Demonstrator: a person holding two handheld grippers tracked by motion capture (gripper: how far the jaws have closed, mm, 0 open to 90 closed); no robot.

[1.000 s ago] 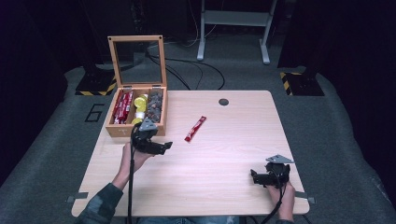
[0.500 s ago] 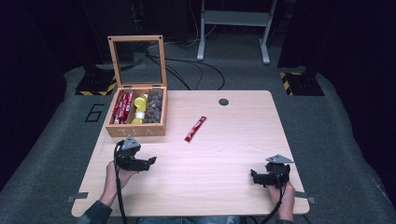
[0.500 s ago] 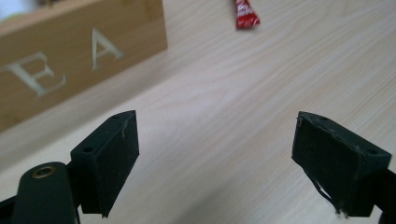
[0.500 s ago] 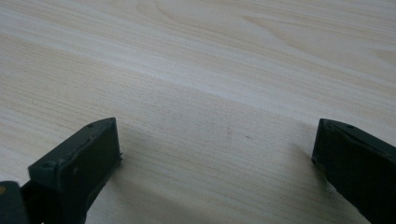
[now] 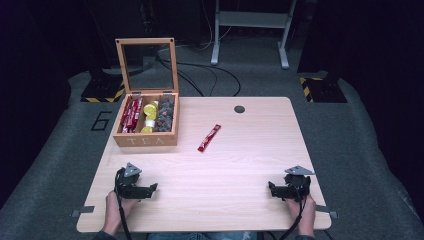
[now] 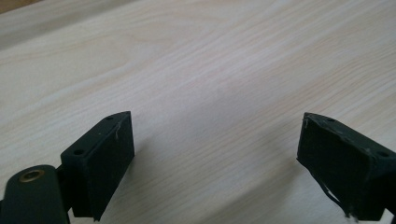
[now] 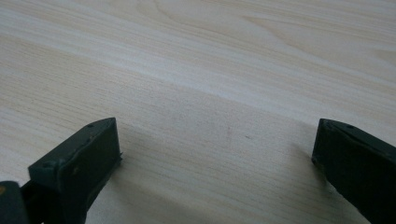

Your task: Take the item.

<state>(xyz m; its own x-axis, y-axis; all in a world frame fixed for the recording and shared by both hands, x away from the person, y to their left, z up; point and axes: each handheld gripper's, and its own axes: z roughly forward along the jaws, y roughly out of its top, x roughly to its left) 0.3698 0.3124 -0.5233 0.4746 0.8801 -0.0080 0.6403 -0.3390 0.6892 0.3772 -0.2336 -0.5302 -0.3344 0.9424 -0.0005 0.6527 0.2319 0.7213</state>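
Observation:
A wooden tea box point(image 5: 145, 140) with its glass lid raised stands at the table's back left, holding red, yellow and dark packets. One red packet point(image 5: 209, 138) lies loose on the table to the right of the box. My left gripper point(image 5: 148, 190) rests low near the front left edge, open with nothing in it; in its own view the left gripper point(image 6: 215, 163) has its jaws wide apart over bare wood. My right gripper point(image 5: 272, 190) sits near the front right edge, also open; in its own view the right gripper point(image 7: 215, 168) shows only bare tabletop between the jaws.
The light wooden table point(image 5: 240, 165) has a round cable hole point(image 5: 239, 109) at the back. Dark floor mats, cables and a metal stand point(image 5: 250, 30) lie beyond the far edge.
My left gripper has pulled back from beside the tea box to the front left of the table. The right gripper has stayed put.

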